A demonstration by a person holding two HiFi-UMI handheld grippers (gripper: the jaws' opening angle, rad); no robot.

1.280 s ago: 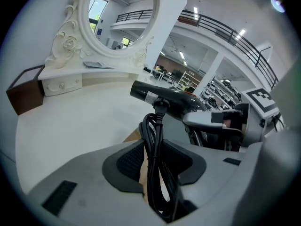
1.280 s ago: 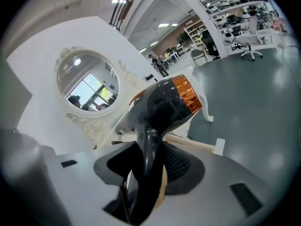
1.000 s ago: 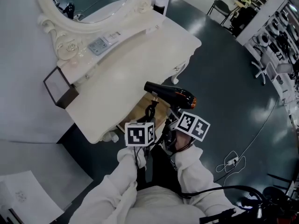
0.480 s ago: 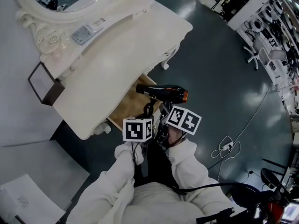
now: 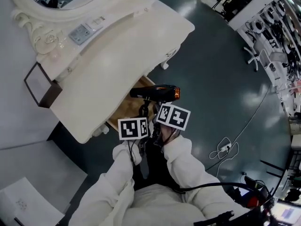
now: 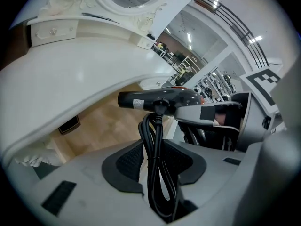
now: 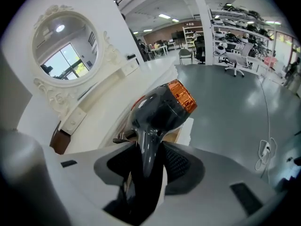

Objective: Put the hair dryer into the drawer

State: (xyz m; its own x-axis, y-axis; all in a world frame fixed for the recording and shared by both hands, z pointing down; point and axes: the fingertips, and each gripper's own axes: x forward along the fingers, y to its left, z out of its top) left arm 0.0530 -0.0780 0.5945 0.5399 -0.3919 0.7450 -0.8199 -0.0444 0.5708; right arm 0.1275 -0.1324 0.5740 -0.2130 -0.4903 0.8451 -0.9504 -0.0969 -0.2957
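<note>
A black hair dryer [image 5: 155,92] with an orange end is held in the air above the open wooden drawer [image 5: 128,111] of a white dressing table [image 5: 117,55], its barrel roughly level. The right gripper [image 7: 143,168] is clamped on the dryer's handle, which runs down between its two pads, the barrel just beyond the fingertips. The left gripper [image 6: 155,161], close beside it, is closed on the bundled black cord [image 6: 157,140], which hangs from the dryer between its pads.

hair dryer [image 5: 155,92] 1 | drawer [image 5: 126,114] 1, seemingly | left gripper [image 6: 154,159] + right gripper [image 7: 146,166] = 2
</note>
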